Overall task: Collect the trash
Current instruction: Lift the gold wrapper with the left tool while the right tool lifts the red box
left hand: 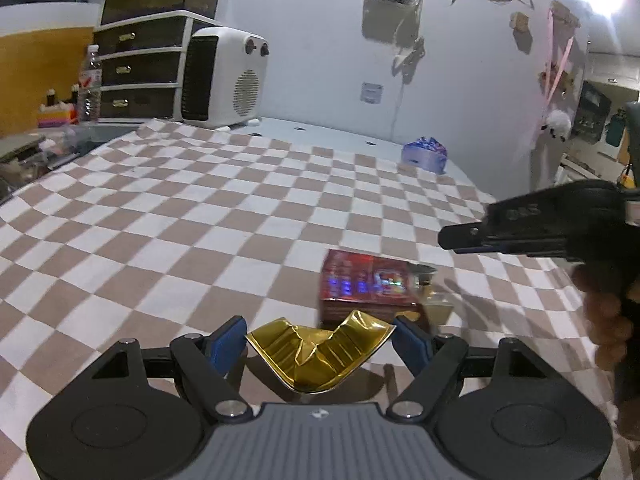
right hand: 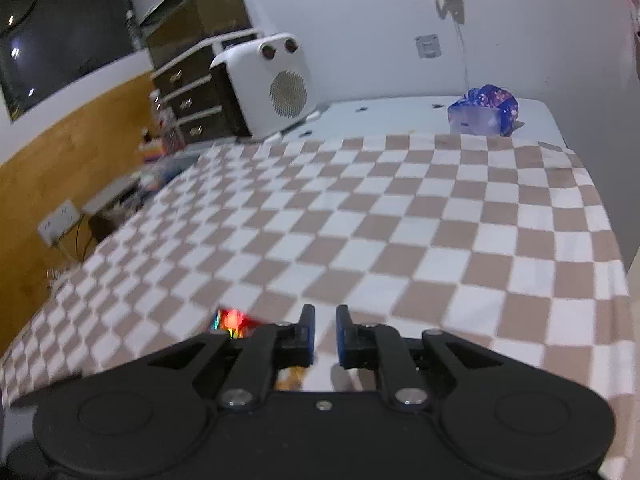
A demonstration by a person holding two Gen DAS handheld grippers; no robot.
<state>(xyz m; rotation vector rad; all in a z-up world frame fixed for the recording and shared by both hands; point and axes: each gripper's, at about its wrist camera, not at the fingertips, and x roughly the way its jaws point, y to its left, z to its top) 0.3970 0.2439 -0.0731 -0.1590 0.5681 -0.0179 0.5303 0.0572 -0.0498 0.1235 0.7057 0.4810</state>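
A crumpled gold foil tray (left hand: 318, 354) lies on the checkered cloth between the blue pads of my left gripper (left hand: 319, 340), which is open around it without pressing it. Just beyond it lies a shiny red box (left hand: 366, 284), with a small clear packet (left hand: 434, 300) at its right side. My right gripper (right hand: 325, 334) hovers above the cloth with its jaws a narrow gap apart and nothing between them; it also shows in the left wrist view (left hand: 520, 228). A corner of the red box (right hand: 234, 322) peeks out at its left.
A blue patterned bag (left hand: 425, 154) (right hand: 484, 110) sits at the far right of the table. A white heater (left hand: 224, 76), a dark drawer unit (left hand: 138, 68) and a water bottle (left hand: 90, 84) stand at the far left. The cloth's right edge (right hand: 616, 248) drops off.
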